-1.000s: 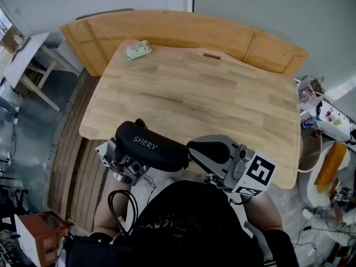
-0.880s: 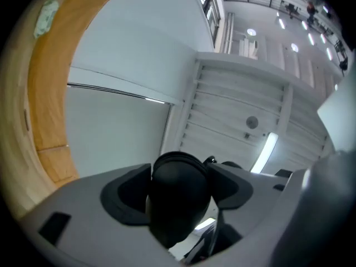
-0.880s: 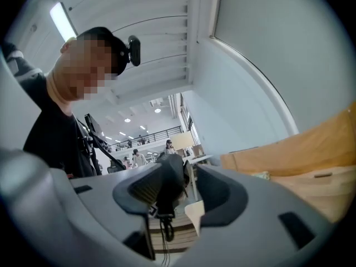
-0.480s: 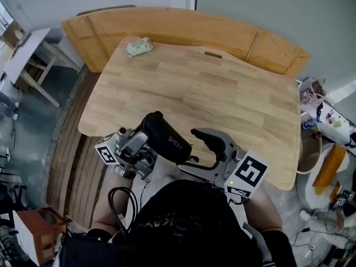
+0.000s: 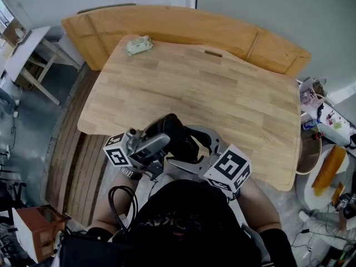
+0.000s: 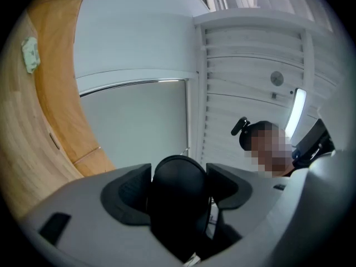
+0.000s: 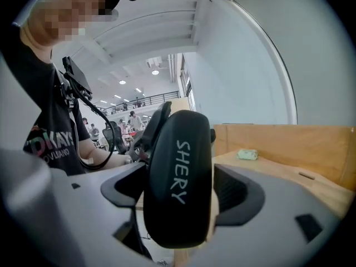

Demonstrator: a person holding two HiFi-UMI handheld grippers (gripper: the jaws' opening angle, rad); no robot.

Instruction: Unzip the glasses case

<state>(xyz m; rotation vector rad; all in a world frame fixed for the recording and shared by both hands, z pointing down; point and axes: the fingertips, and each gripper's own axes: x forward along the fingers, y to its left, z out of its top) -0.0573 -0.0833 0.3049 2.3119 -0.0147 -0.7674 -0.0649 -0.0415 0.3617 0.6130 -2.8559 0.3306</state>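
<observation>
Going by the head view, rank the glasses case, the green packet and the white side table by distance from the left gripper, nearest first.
1. Glasses case: clamped in the left gripper's fingers, at the wooden table's near edge.
2. Green packet: on that table's far left corner.
3. White side table: off the table, far upper left.

Right gripper (image 7: 182, 189) jaws just opened; glasses case (image 5: 173, 131) swung upright.

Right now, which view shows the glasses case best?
The right gripper view: the glasses case fills it, lettered side facing. The left gripper view shows only one rounded end, clamped by the left gripper; the head view shows it small and partly covered.
</observation>
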